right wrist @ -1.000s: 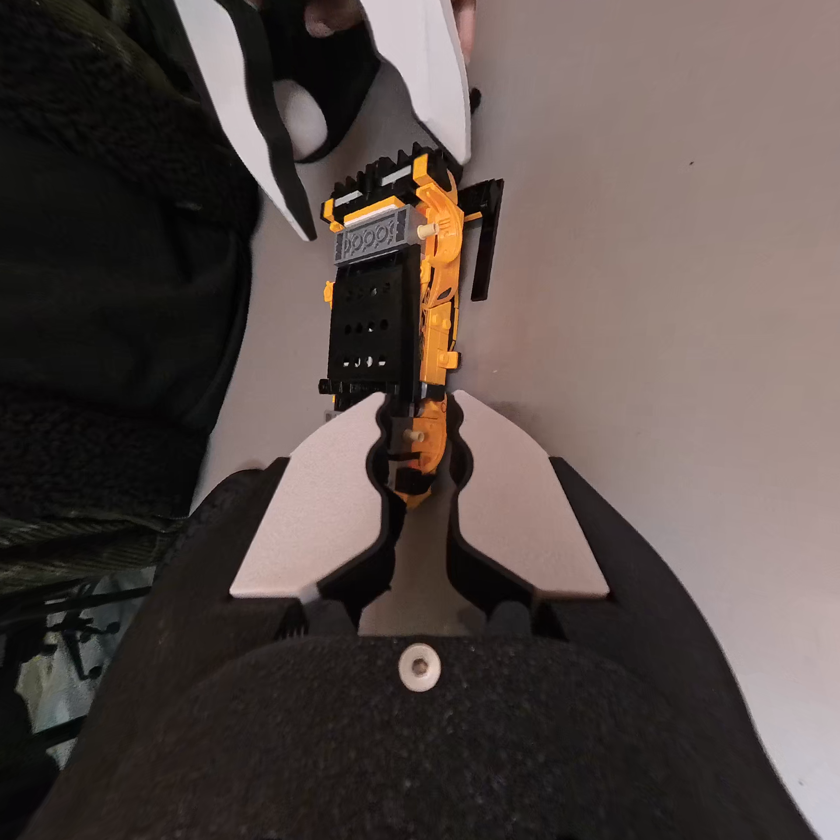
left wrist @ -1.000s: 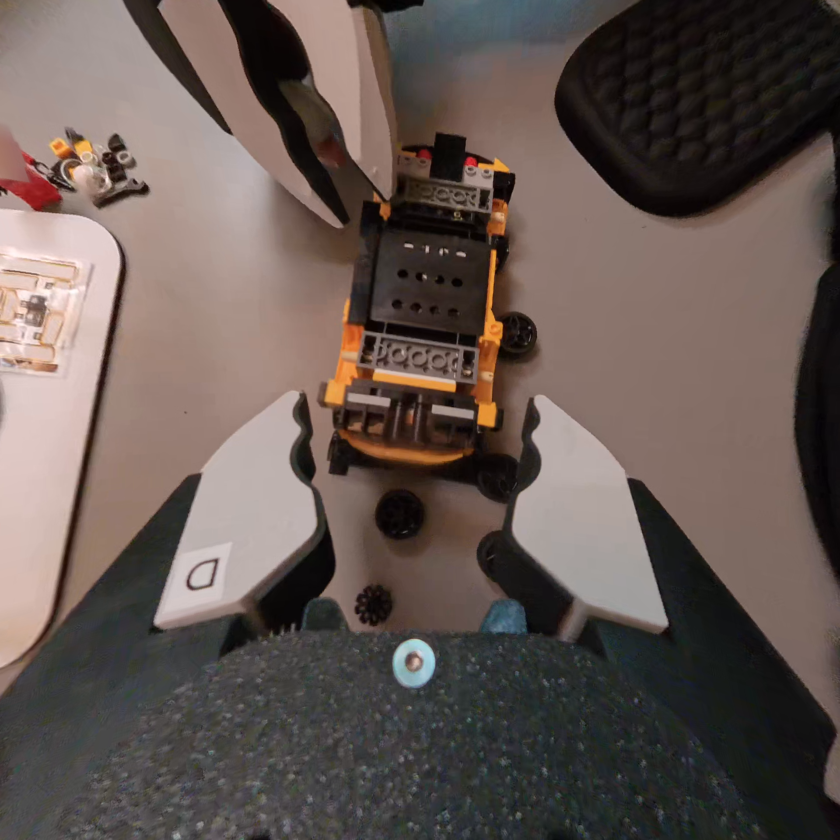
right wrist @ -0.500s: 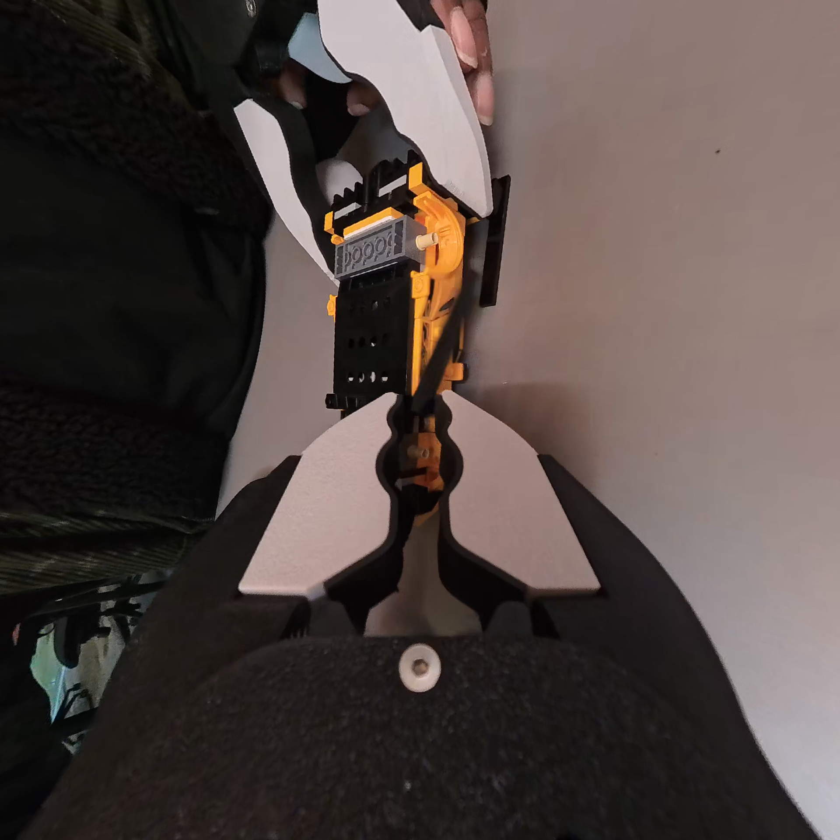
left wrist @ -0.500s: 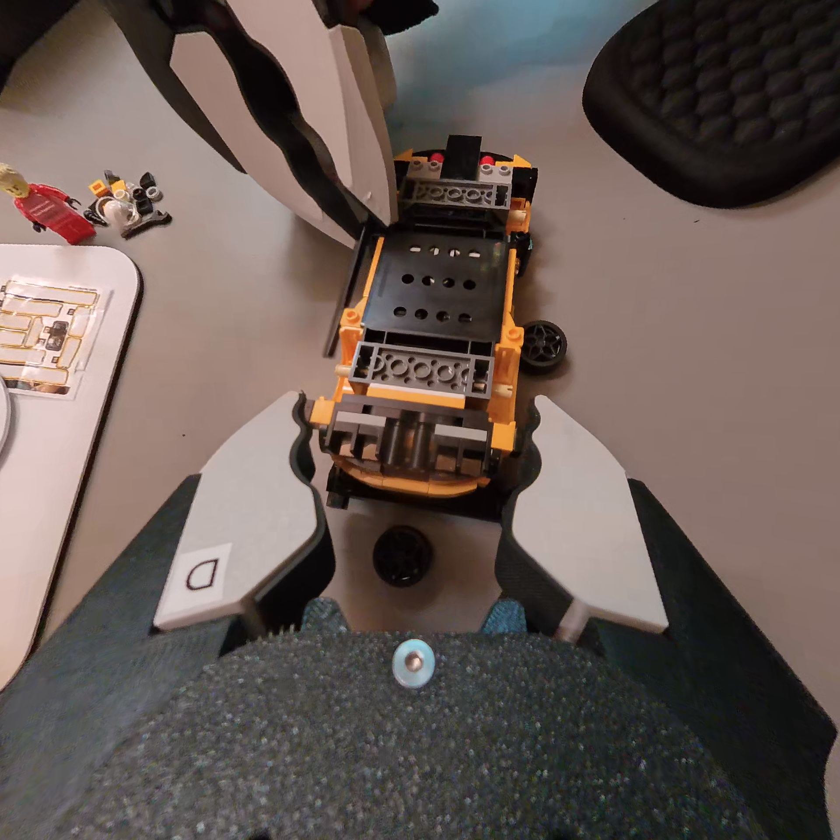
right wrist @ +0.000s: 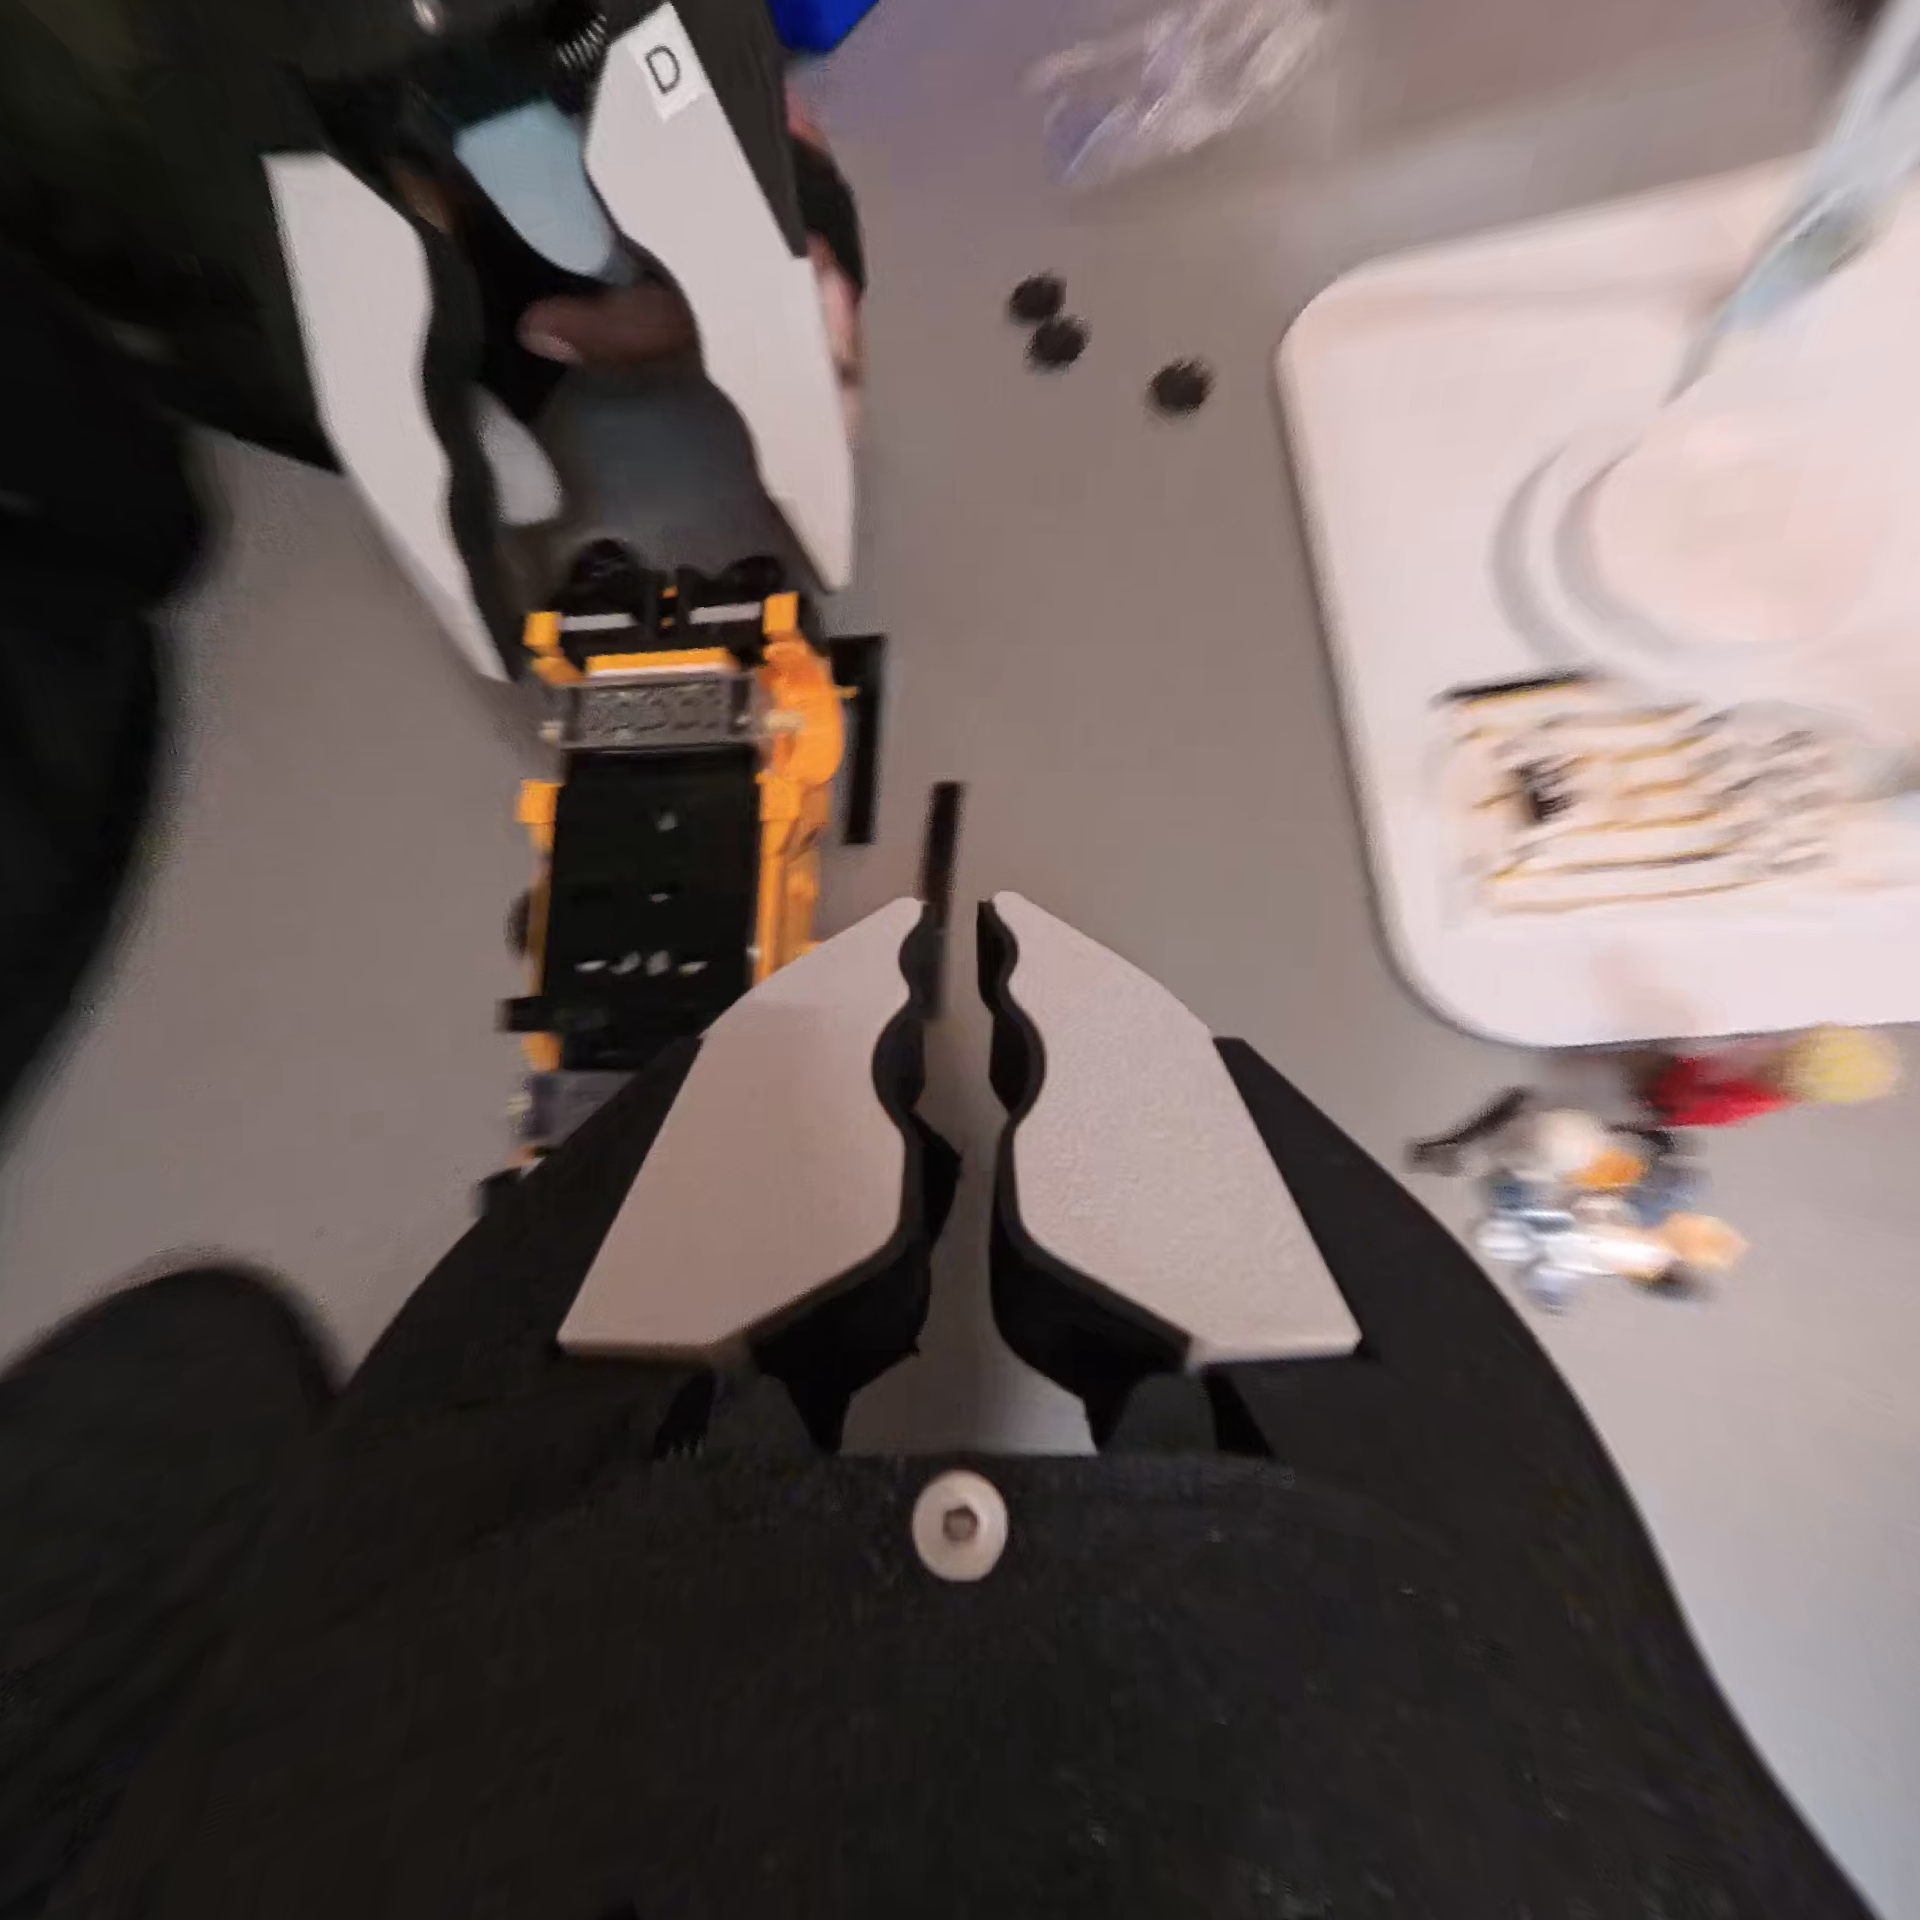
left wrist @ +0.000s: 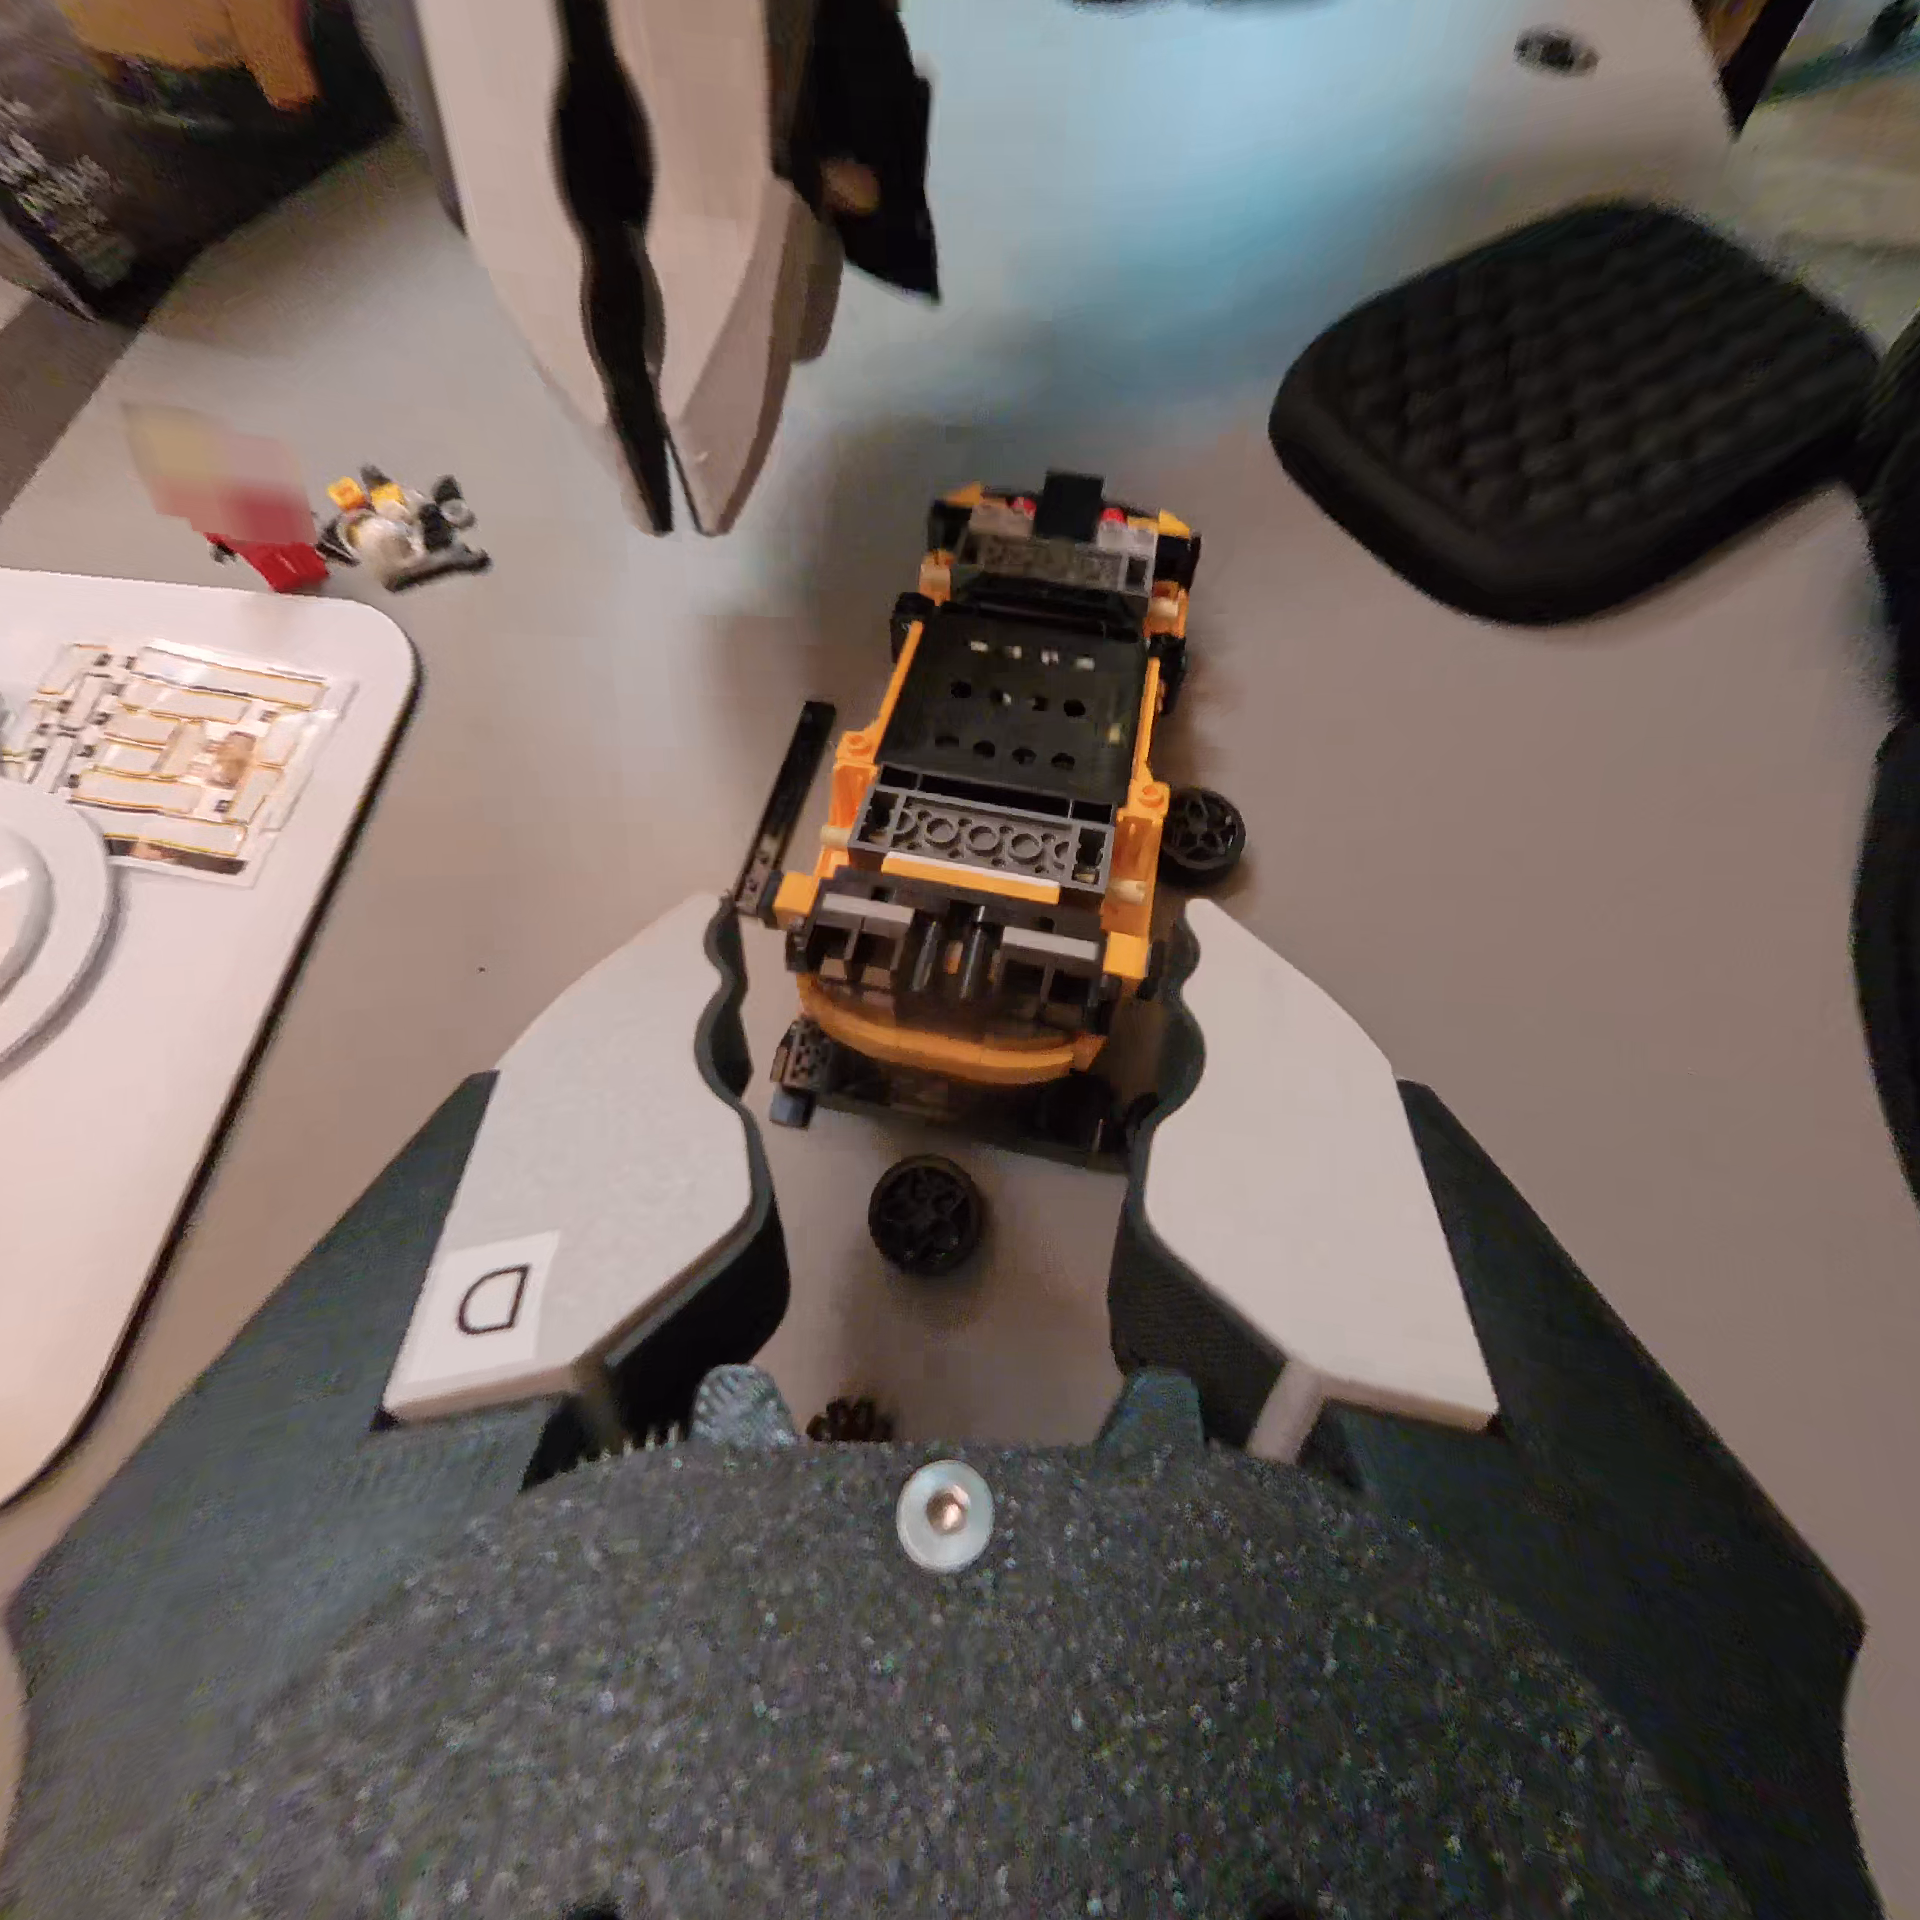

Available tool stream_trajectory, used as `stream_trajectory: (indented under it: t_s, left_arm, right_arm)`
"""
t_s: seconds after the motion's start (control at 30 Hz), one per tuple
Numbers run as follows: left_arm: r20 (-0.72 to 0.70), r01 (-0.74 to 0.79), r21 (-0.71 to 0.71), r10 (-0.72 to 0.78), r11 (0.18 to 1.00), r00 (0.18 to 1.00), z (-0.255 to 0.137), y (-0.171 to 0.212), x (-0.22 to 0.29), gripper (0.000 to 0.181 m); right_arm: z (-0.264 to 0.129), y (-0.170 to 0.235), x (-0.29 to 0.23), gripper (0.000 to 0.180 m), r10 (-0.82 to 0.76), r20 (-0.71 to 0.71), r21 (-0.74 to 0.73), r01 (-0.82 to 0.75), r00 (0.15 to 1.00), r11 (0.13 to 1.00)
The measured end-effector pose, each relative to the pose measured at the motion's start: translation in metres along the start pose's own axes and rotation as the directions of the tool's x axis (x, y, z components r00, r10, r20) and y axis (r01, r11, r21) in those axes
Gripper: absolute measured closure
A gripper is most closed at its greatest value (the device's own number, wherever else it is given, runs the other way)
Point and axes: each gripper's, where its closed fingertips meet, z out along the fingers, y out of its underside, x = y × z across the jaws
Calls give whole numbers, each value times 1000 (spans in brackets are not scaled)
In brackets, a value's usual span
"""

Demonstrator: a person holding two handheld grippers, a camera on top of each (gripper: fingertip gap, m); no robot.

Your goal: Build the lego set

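I am holding my left gripper (left wrist: pixel 956 997) low over the grey bench (left wrist: pixel 1455 1039), its jaws spread wide and released, straddling the near end of the orange and black lego car (left wrist: pixel 1013 810), which is lying upside down on the bench. A loose black wheel (left wrist: pixel 925 1216) is resting between the fingers. My right gripper (right wrist: pixel 951 935) is standing raised beside the car, jaws nearly together with a thin black strip (right wrist: pixel 940 862) between the tips; whether they are clamping it I cannot tell. A white tray (left wrist: pixel 208 831) is lying left of the car.
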Motion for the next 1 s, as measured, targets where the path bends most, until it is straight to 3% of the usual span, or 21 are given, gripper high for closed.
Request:
stream_trajectory:
  t_s: [0.07,0.17,0.23,0.27,0.33,0.37,0.47,0.6,0.77,0.9,1.0]
  left_arm:
    - [16,33,86,-35,996,999,-9,-11,-5,122]
    - [11,90,204,-94,975,995,-24,-27,-12,138]
    - [7,123,278,-130,953,992,-34,-36,-17,149]
    - [11,132,307,-142,943,990,-38,-40,-19,155]
    - [28,131,344,-150,930,988,-42,-44,-21,159]
    - [40,127,355,-151,926,988,-43,-46,-22,160]
    - [97,108,376,-155,920,983,-45,-47,-29,161]
    - [140,88,377,-151,922,979,-43,-41,-36,161]
    - [87,108,338,-146,935,985,-41,-33,-32,157]
    - [63,135,294,-160,946,985,-38,-23,-32,157]
    - [27,150,236,-160,960,987,-33,-15,-28,155]
  right_arm:
    - [-9,-18,11,170,-183,-265,34,199,947,979]
    - [-31,-51,9,168,-322,-583,79,446,746,892]
    - [-38,-58,5,152,-300,-658,94,471,691,877]
    - [-41,-60,4,153,-267,-682,111,457,681,883]
    - [-53,-66,7,180,-176,-745,167,436,643,884]
    - [-57,-70,7,180,-135,-755,203,425,642,882]
    - [-59,-84,1,180,-46,-684,332,366,729,869]
    - [-49,-92,2,180,-13,-609,350,284,793,893]
    - [-11,-45,16,180,-189,-505,23,232,842,972]
    - [16,0,13,180,-253,-355,-182,199,900,963]
    - [29,19,0,168,-227,-230,-270,162,946,949]
